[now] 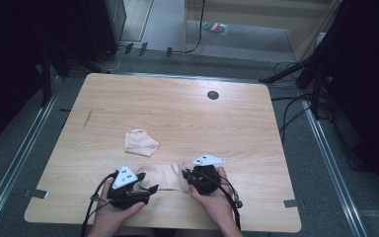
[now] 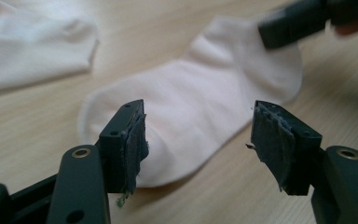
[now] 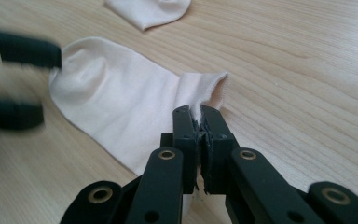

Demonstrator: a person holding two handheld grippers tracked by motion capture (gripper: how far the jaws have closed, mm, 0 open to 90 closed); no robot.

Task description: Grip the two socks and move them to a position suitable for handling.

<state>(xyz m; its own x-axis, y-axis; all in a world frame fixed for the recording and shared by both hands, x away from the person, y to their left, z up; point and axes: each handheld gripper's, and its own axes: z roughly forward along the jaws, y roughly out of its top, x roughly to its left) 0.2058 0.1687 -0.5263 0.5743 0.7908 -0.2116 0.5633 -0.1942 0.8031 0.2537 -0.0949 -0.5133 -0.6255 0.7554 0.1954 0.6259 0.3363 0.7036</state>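
While the left tool [image 2: 198,140] gapes wide over the sock [image 2: 200,98], the right tool [image 3: 200,122] pinches its cuff.

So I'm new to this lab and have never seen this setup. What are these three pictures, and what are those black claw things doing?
A person's two hands each hold a hand-operated gripper with two black jaws. One picture looks down from above the wooden table; the other two come from small cameras riding on each gripper. Two pale socks lie on the table: a folded sock farther off, and a near sock lying flat between the grippers. The right gripper is pinched shut on the near sock's open cuff. The left gripper has its jaws open at the toe end, holding nothing.
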